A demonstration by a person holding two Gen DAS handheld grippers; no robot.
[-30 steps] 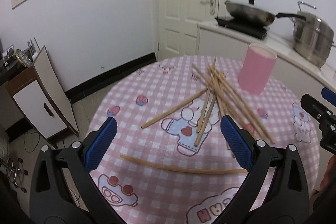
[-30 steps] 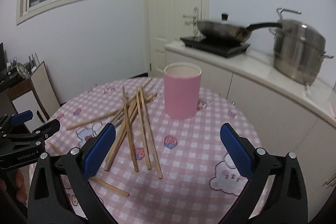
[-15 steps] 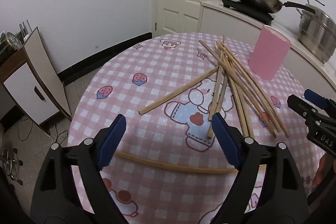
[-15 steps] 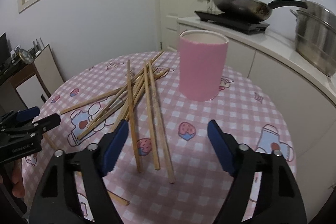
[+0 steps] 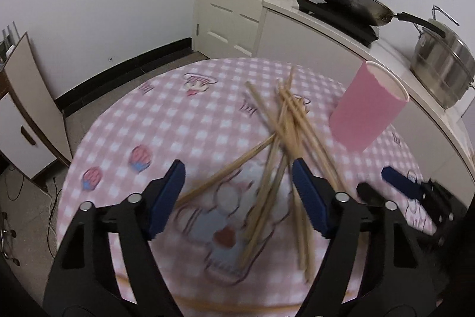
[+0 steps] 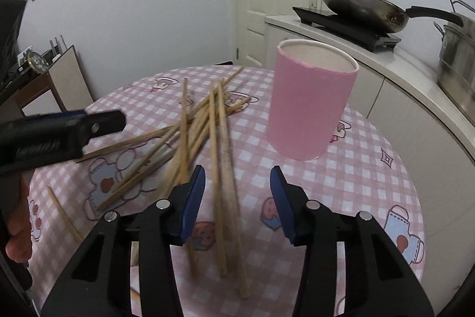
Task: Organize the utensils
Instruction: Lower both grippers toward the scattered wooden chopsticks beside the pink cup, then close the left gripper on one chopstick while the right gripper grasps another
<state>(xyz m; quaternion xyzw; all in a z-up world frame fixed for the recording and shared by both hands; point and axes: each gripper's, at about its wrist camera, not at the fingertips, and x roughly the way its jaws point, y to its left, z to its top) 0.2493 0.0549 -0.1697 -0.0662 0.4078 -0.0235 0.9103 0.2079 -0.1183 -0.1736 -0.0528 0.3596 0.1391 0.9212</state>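
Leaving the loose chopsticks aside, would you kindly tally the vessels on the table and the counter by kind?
pink cup: 1
frying pan: 1
steel pot: 1
Total: 3

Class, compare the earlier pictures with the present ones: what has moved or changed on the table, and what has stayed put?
Both grippers have come down and forward over the chopsticks, which now loom larger. The left gripper and right gripper were wide open; their jaws are closing, with sticks showing between them, though nothing is gripped yet. The scattered chopsticks, the pink cup and the table have stayed as they were.
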